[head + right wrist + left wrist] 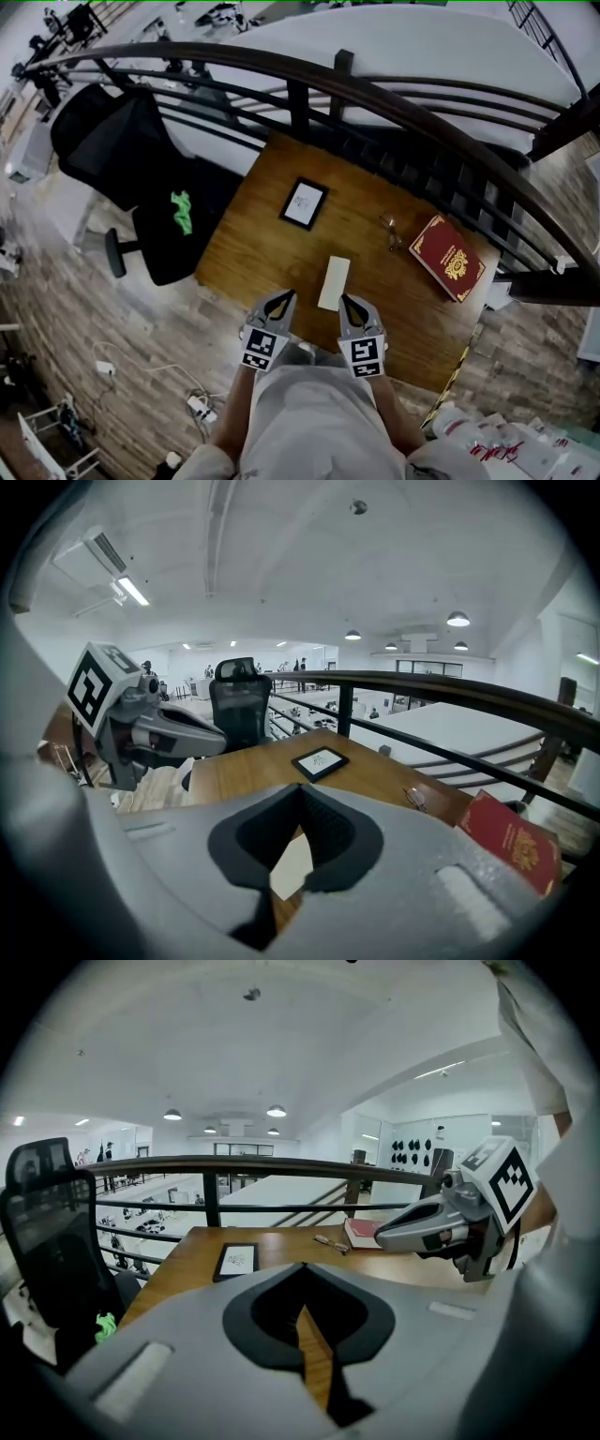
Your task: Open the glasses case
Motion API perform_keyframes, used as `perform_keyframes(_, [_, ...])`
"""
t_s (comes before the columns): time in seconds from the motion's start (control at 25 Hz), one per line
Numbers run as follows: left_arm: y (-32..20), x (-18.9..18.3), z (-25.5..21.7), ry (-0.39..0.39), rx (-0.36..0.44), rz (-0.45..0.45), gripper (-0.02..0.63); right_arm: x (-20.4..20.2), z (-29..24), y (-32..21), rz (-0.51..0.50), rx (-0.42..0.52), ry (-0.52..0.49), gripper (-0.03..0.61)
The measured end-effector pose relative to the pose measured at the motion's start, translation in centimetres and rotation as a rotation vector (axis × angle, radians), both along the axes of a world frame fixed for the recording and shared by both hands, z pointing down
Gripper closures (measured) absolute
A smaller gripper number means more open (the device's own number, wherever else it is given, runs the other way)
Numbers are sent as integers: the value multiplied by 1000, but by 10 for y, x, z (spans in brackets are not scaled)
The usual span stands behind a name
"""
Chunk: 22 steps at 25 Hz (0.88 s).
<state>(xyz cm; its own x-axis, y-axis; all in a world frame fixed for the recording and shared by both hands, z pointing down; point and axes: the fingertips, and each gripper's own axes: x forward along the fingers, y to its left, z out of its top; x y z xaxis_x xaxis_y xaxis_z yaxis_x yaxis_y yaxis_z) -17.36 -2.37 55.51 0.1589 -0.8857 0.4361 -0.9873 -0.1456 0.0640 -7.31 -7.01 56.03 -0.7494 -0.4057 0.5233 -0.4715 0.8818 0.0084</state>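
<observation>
A long cream-white glasses case (334, 282) lies closed on the wooden table (253, 234), near its front edge. My left gripper (283, 298) hovers just left of the case's near end, and my right gripper (350, 302) just right of it. Both have their jaws together and hold nothing. In the right gripper view, part of the case (289, 869) shows through the hollow behind the jaws of the right gripper (300, 791). In the left gripper view, only table wood shows beneath the left gripper (302, 1269), and the right gripper (392, 1234) reaches in from the right.
On the table are a black-framed picture (304, 203), a pair of glasses (391, 232) and a red book (447, 257). A dark curved railing (375, 103) runs behind the table. A black office chair (141, 178) stands to the left, with cables (192, 398) on the floor.
</observation>
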Motion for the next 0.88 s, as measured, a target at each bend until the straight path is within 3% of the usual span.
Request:
perform_keyframes(0.4, [-24,13,47,21,-102,181,594,1,34,1,121,-51,68,563])
perform_keyframes(0.88, [-43,21,85,43,-153,405,594,-6,72,4,314,-83,174,532])
